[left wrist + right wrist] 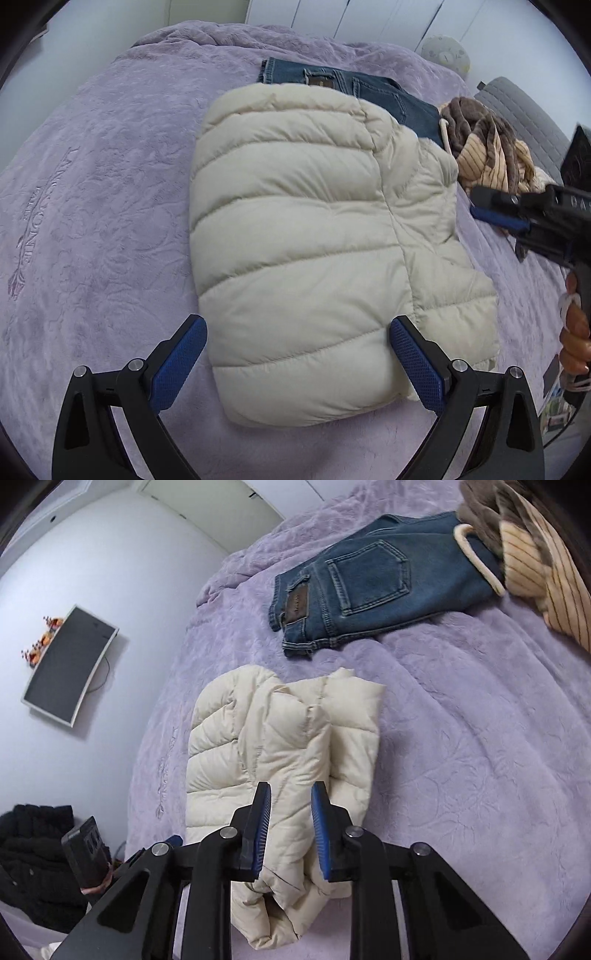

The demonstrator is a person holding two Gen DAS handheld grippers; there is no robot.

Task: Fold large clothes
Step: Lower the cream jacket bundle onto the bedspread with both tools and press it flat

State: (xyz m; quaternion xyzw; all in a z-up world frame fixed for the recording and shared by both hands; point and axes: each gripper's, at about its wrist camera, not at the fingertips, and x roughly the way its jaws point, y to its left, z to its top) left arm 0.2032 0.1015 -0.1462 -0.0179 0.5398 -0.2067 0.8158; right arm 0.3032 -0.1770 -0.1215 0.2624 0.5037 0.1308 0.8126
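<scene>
Left wrist view: the jacket (pixel 314 240) lies folded on the bed (pixel 92 184), beside folded jeans (pixel 369 92). Left gripper (pixel 298 363) gapes wide; right gripper (pixel 290 830) nearly together, empty. Striped heap (pixel 487 155) beyond jeans looks unfolded.

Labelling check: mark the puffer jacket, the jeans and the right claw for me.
puffer jacket (pixel 303 236): left wrist view, middle of its quilted top panel.
jeans (pixel 369 576): right wrist view, on the back pocket.
right claw (pixel 290 830): right wrist view, midway between its fingertips, above the jacket.
</scene>
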